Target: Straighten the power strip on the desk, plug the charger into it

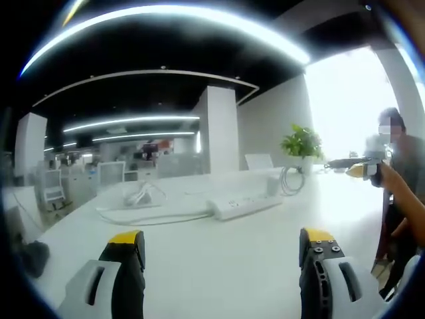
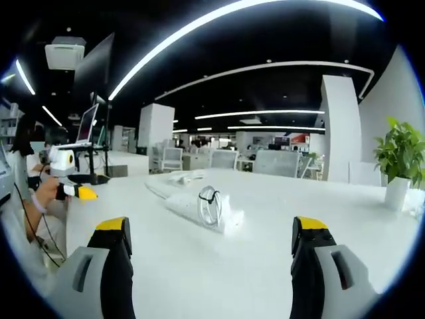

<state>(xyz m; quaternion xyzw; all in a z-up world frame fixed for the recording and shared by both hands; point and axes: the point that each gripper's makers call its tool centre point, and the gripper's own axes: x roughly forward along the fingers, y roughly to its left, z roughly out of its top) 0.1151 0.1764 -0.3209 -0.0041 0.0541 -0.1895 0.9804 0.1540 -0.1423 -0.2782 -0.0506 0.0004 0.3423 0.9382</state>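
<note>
- Evidently early: power strip (image 1: 246,205) lies askew mid-desk (image 1: 219,266), well apart from both grippers, untouched.
- Left gripper (image 1: 222,256) and right gripper (image 2: 211,256) hang back, jaws spread wide, empty — likely lining up.
- Coiled charger cable (image 2: 210,205) rests on the strip's end, so not yet plugged.

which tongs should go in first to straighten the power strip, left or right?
Probably the right tongs: the power strip lies close ahead and nearly centred between their open jaws. From the left tongs, also open, the strip sits farther across the desk, so the reach is longer.
</note>
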